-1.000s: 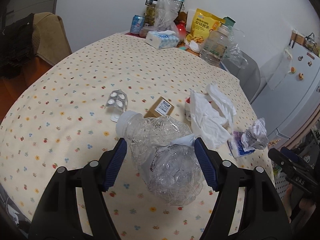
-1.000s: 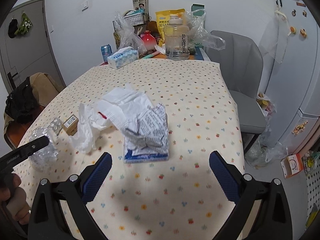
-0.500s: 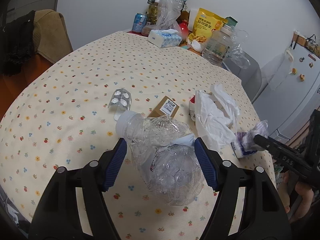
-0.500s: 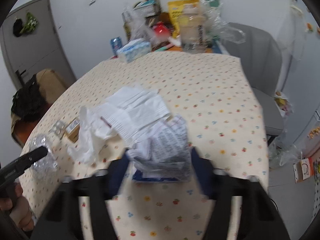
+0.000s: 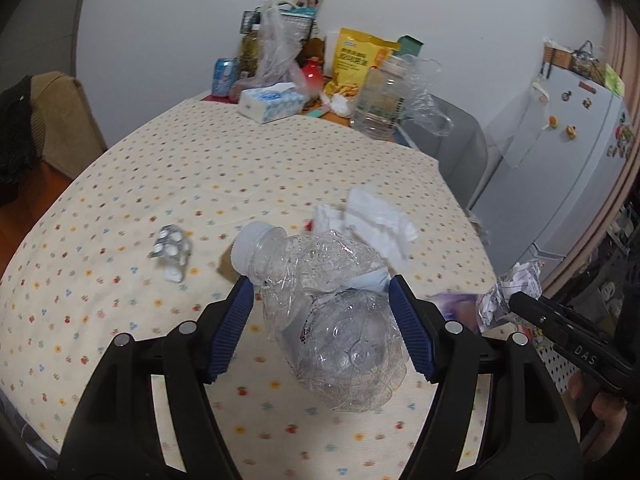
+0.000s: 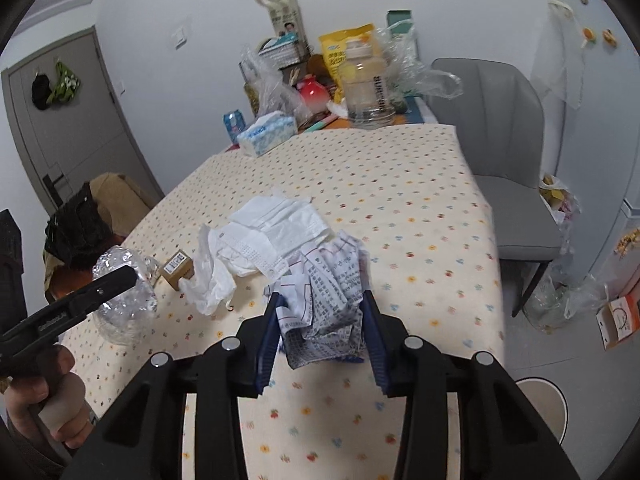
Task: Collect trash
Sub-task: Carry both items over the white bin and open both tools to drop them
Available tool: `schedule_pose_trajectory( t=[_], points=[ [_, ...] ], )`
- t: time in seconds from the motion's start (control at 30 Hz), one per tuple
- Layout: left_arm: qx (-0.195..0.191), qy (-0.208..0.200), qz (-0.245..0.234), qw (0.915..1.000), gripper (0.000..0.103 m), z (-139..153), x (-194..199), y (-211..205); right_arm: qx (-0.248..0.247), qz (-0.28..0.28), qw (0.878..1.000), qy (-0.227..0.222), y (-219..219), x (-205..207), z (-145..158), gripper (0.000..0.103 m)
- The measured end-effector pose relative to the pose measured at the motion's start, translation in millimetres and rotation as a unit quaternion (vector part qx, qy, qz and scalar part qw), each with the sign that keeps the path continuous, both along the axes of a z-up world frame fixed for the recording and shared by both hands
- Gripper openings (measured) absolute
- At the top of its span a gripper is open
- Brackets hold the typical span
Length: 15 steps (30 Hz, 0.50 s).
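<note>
My left gripper (image 5: 322, 322) is clamped on a crushed clear plastic bottle (image 5: 332, 320), its blue pads pressing both sides of the crumpled body. The bottle points away from me, white cap toward the far left, its base bulging toward the camera, and it seems held just above the near edge of the table (image 5: 120, 184). My right gripper (image 6: 320, 324) is closed on a wad of crumpled printed paper (image 6: 326, 292), pinched between its two blue pads, also over the near part of the table. In the right wrist view my left hand (image 6: 48, 392) shows at the lower left, wrapped around the black handle, with the bottle at its tip. Just beyond the paper lies a heap of white tissue and thin plastic wrap (image 6: 264, 236), and to its left a small brown cardboard box (image 6: 178, 268). A foil blister pack of pills (image 5: 172, 246) lies on the cloth left of the bottle. The table wears a cream cloth dotted with small coloured flowers. At its far end stand a blue and white tissue box (image 5: 270, 104), a blue can (image 5: 226, 76), a yellow snack bag (image 5: 356, 60) and a large clear jug (image 6: 366, 84). A grey chair (image 6: 508, 160) sits at the far right.
</note>
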<state>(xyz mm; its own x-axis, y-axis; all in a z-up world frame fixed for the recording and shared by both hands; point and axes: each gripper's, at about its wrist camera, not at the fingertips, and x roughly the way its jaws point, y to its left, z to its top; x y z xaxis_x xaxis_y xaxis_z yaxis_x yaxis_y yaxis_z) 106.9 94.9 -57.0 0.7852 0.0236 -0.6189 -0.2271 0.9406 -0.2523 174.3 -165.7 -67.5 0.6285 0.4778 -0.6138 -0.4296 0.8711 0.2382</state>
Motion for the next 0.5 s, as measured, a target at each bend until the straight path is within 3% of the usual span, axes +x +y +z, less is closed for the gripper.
schedule_pose_trajectory(
  t=[0.33,0.5],
  points=[
    [0.011,-0.011,-0.065,0.9977,0.070,13,17,-67,0.035,-0.052,0.998,-0.005,-77,-17,9,0.039],
    [0.023,-0.002,-0.106,0.9941,0.070,13,30,-107,0.045,-0.094,0.995,0.000,-121,-25,0,0.039]
  ],
)
